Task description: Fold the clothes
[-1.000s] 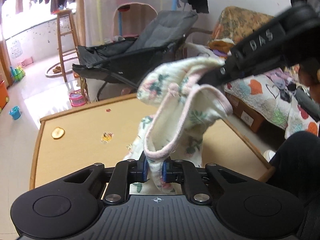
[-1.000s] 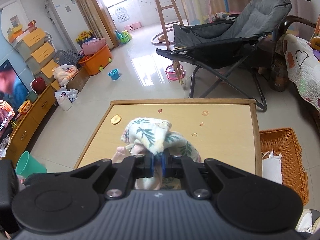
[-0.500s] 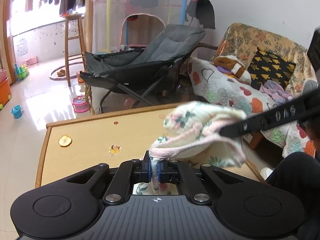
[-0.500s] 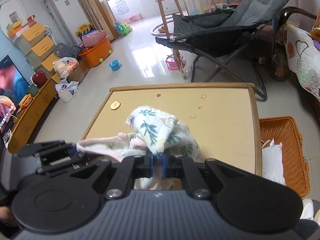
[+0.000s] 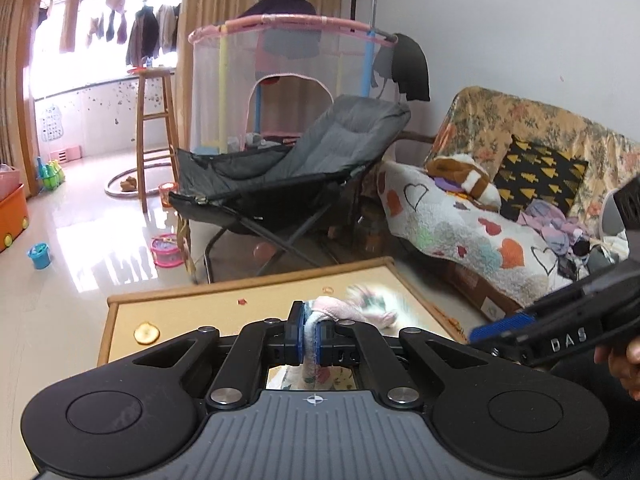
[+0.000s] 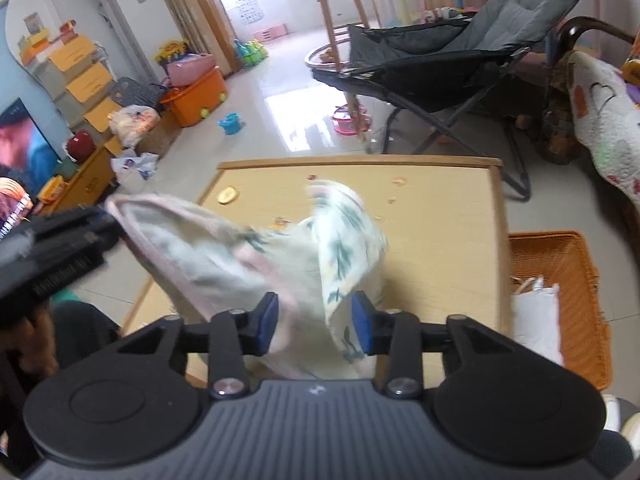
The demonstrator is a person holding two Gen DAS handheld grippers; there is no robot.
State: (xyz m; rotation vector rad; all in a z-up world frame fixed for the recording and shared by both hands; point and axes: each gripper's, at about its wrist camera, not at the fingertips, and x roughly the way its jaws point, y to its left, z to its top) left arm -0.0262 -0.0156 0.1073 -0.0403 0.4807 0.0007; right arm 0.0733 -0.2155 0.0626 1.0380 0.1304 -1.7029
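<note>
My left gripper [image 5: 311, 334] is squeezed tight on the pink edge of the little flowery garment [image 6: 280, 248]. The blue pads [image 5: 297, 336] press the cloth from both sides. My right gripper [image 6: 314, 322] has just been opening. Its blue pads [image 6: 267, 320] stand apart now, and the cloth hangs loose in the gap between them, so they do not pinch it. The garment is up in the air over the wooden table [image 6: 440, 240], and it looks blurry. One corner stretches off to my left gripper, and the rest droops down toward the table near me. There is a yellow round thing [image 6: 228, 195] on the far left part of the table. An orange basket [image 6: 560, 280] sits on the floor just beside the table on the right. A gray folding chair [image 5: 288, 168] stands past the table
</note>
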